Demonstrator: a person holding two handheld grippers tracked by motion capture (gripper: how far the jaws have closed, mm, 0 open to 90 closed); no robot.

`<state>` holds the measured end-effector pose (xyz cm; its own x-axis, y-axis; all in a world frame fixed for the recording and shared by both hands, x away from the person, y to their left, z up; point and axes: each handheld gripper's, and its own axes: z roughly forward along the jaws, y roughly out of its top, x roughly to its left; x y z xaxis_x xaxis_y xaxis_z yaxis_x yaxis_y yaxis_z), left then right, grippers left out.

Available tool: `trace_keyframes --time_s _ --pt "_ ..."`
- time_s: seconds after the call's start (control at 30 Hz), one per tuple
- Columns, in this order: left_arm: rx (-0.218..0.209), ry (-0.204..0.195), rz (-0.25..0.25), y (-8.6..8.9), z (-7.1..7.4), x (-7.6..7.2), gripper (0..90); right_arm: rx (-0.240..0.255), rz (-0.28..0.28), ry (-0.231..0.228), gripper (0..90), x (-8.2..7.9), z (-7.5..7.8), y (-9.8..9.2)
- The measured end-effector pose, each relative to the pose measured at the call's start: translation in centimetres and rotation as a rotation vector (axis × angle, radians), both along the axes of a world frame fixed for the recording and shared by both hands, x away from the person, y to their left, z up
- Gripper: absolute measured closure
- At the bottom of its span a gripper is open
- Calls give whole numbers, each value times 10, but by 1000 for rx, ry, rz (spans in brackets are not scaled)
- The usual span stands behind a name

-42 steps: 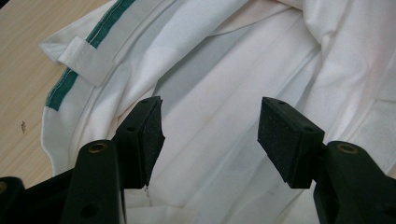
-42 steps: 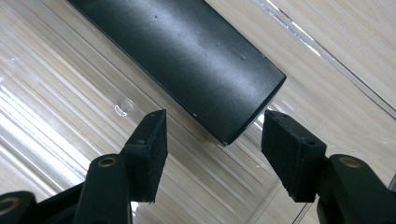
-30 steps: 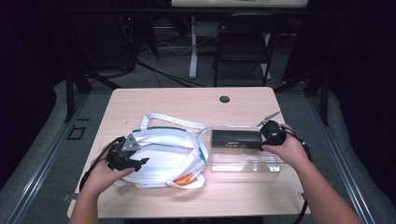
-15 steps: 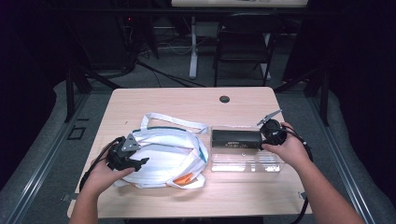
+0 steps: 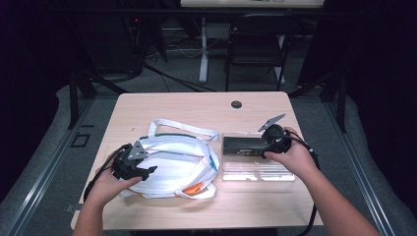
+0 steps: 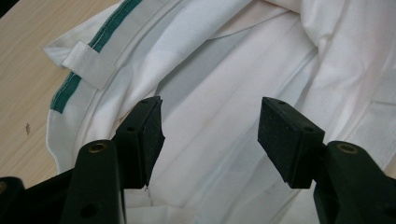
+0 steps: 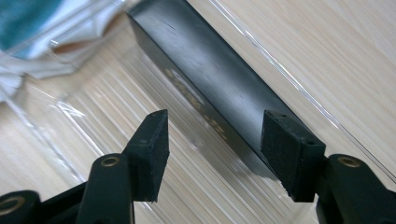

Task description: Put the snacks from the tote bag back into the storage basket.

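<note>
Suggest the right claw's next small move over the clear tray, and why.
Probably lower the right claw and close on the black box: its jaws stand open above the box in the clear tray, gripping nothing.

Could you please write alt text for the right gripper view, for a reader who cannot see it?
The right gripper, jaws open, hovers over a long black box lying in a clear plastic tray on a light wooden table.

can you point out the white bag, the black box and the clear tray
white bag (image 5: 169,169), high view, on the flat white cloth of its body
black box (image 7: 219,88), right gripper view, on its long dark top face
clear tray (image 5: 258,172), high view, on the ribbed bare floor in front of the box
</note>
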<state>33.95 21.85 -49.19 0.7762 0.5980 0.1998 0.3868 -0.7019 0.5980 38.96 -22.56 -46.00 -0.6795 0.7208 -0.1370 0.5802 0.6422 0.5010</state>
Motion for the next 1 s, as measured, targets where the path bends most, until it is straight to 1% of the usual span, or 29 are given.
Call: trace_keyframes --time_s 0.1,0.2,0.3,0.4,0.47,0.5,0.53,0.57,0.6,0.67,0.73,0.83,0.93,1.0 --pt "0 1 0 0 0 0 402 5 26 -11 418 -4 2 9" --pt "1 1 2 0 0 0 402 11 51 -20 418 -10 5 22" --pt "1 0 2 0 0 0 403 6 91 -19 418 -16 9 35" --pt "1 -1 1 0 0 0 402 20 131 -26 418 -23 11 47" --pt "2 -1 1 0 0 0 402 16 161 -30 417 -29 12 55" --pt "1 -1 0 0 0 0 402 26 172 -34 417 -31 12 59" --pt "0 -1 1 0 0 0 403 16 182 -34 416 -33 13 61" --pt "0 -1 0 1 0 0 402 23 192 -37 416 -35 12 64" --pt "0 -1 1 1 0 0 402 14 205 -34 416 -37 13 67" --pt "1 -4 3 1 0 0 402 27 218 -38 416 -41 13 72" --pt "0 -1 2 1 0 0 402 24 236 -34 416 -45 13 75" --pt "3 0 3 0 -1 0 402 44 241 -31 418 -51 9 80" --pt "5 0 2 0 -1 0 402 26 252 -40 421 -56 7 82" --pt "5 0 2 1 -1 0 402 35 246 -46 424 -58 6 83"
